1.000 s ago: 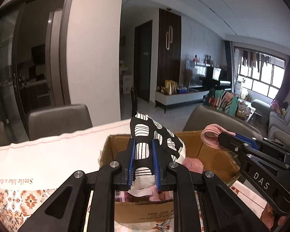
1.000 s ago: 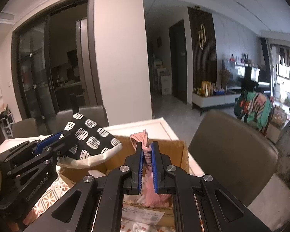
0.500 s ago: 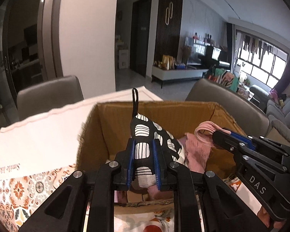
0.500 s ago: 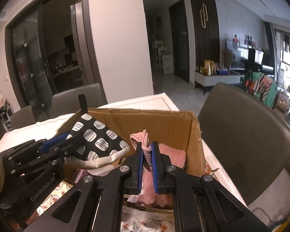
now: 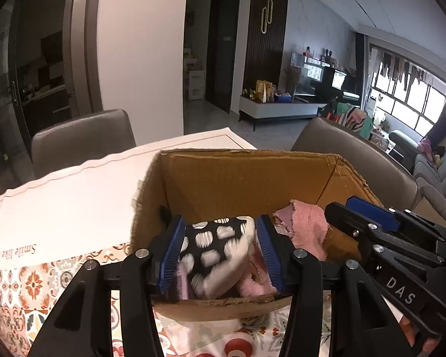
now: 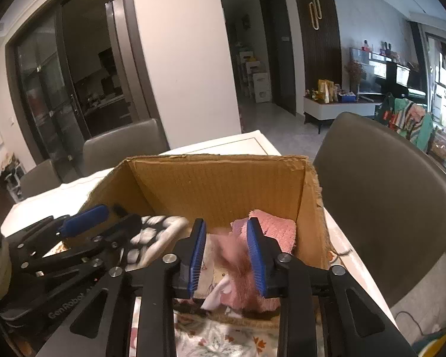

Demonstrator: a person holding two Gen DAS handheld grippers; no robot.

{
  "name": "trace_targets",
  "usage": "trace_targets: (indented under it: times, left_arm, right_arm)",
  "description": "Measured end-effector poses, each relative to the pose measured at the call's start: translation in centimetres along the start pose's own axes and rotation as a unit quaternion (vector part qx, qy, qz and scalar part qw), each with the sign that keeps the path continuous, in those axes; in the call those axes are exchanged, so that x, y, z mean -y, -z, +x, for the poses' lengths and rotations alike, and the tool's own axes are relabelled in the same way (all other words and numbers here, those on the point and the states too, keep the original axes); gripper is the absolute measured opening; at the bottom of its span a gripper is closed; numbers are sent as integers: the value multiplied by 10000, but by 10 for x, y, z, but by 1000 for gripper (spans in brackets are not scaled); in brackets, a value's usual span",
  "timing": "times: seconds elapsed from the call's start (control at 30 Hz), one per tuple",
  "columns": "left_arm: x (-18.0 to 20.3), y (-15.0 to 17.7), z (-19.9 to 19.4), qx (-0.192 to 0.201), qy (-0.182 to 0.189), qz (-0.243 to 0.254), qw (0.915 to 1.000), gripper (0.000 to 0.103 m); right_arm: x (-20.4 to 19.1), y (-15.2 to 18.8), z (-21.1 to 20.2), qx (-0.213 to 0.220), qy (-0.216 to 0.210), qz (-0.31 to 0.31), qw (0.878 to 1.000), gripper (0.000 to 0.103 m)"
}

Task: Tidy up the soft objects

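An open cardboard box [image 5: 252,175] [image 6: 217,184] stands on the table. My left gripper [image 5: 220,253] is open at the box's near rim; a black-and-white spotted oven mitt [image 5: 217,253] lies loose and blurred between its jaws, inside the box. It also shows in the right wrist view [image 6: 151,235]. My right gripper [image 6: 226,255] is open over the box's right side; a pink cloth [image 6: 238,258] hangs blurred between its jaws, with more pink cloth [image 5: 303,226] behind. Each gripper shows in the other's view [image 5: 368,223] [image 6: 104,223].
The table carries a patterned floral cloth [image 5: 29,285] and a white sheet [image 5: 74,196]. Grey chairs stand behind the table [image 5: 83,136] and to the right [image 6: 380,196]. A living room lies beyond.
Both grippers have come down to the box and opened. The mitt and the pink cloth, held a second ago, are now loose in the box.
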State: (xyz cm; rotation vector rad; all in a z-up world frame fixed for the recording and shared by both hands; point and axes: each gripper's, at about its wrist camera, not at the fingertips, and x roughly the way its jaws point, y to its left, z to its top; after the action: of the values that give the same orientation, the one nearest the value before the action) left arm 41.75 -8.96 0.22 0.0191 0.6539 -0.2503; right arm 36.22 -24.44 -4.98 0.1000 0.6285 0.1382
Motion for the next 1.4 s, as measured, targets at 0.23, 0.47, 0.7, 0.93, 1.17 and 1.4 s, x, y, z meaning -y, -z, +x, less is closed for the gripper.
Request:
trace_targets:
  times: [0.23, 0.47, 0.7, 0.93, 1.17, 1.4]
  left_arm:
    - [6, 1, -33, 259, -329, 127, 9990, 52]
    - [9, 3, -80, 620, -555, 146, 9964, 54]
    - [14, 16, -134, 967, -741, 203, 9923, 60]
    - [20, 32, -184, 1294, -889, 204, 9874, 63]
    - [23, 58, -226, 1525, -999, 193, 9830, 69]
    - [26, 85, -254, 1613, -1216, 162, 9793, 89]
  right_arm:
    - [-7, -3, -21, 199, 19, -13, 9998, 32]
    - [-15, 1, -61, 445, 116, -2, 9989, 32]
    - [-25, 11, -115, 694, 89, -26, 9975, 33]
    - [-40, 28, -163, 944, 285, -173, 9950, 44]
    - [-50, 51, -209, 1133, 398, -170, 9926, 52]
    - [-49, 78, -243, 1190, 497, -114, 9916, 60]
